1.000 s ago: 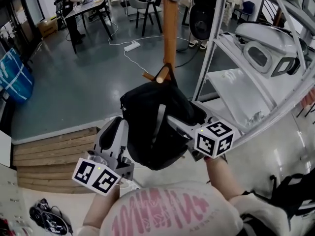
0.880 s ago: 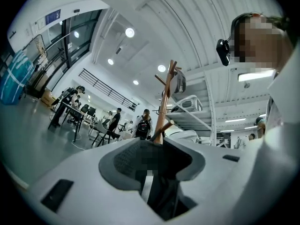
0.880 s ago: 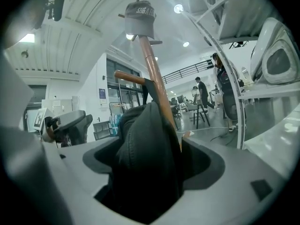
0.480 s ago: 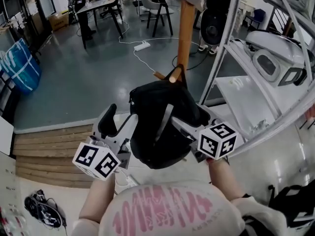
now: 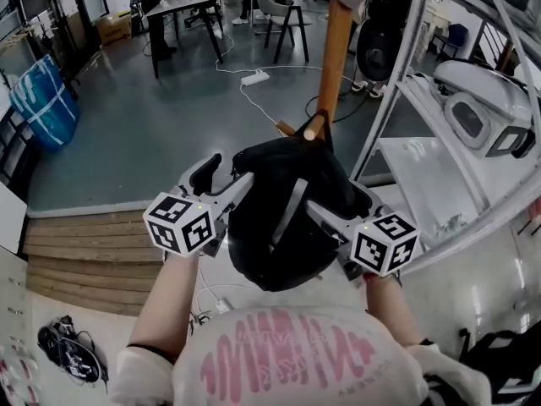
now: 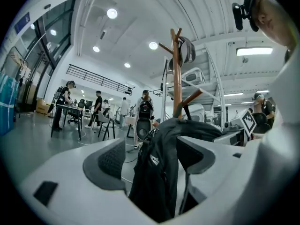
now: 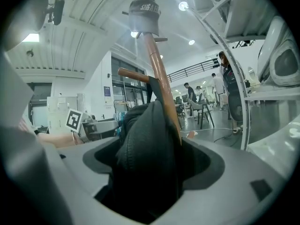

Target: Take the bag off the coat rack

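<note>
A black bag (image 5: 270, 218) hangs by its loop from a lower peg (image 5: 308, 132) of the wooden coat rack (image 5: 336, 49). My left gripper (image 5: 226, 172) is at the bag's upper left, its jaws opening wide. In the left gripper view the bag (image 6: 157, 172) hangs between the pads of that gripper (image 6: 154, 156), and a gap shows beside the left pad. My right gripper (image 5: 334, 205) is against the bag's right side. In the right gripper view the black fabric (image 7: 145, 163) fills the space between the pads of that gripper (image 7: 150, 161), which is shut on it. A cap (image 7: 144, 13) tops the rack pole (image 7: 159, 74).
A metal shelf unit (image 5: 406, 74) holding white appliances (image 5: 482, 108) stands close on the right of the rack. A wooden platform (image 5: 84, 260) lies at lower left. A power strip with its cable (image 5: 256, 77) lies on the grey floor behind. A blue bag (image 5: 46, 108) and tables with people are farther off.
My left gripper has gone from shut to wide open and has risen up the bag's left side. The right gripper has kept its place on the bag.
</note>
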Action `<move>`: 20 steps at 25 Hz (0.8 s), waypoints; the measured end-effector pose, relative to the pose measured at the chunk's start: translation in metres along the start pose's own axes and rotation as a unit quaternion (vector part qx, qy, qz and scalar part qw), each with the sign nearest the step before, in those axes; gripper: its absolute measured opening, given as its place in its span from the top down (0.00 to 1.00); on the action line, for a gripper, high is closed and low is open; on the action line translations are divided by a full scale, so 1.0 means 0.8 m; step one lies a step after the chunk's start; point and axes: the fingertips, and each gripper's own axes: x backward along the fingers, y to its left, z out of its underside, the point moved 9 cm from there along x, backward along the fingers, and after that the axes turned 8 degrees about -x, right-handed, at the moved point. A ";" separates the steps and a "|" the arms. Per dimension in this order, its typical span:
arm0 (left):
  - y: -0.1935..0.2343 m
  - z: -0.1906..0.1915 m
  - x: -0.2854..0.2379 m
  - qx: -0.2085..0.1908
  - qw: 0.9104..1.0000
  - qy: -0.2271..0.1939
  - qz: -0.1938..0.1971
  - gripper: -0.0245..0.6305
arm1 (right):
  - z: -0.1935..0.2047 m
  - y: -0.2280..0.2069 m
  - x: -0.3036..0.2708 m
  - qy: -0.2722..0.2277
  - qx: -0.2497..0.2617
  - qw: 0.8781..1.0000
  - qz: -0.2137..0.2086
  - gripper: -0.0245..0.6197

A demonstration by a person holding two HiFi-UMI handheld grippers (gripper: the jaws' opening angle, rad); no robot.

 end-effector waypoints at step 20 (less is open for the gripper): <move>-0.010 0.019 -0.077 -0.054 0.998 0.012 0.040 0.48 | 0.004 -0.004 -0.017 -0.002 -0.029 0.999 -0.027 0.32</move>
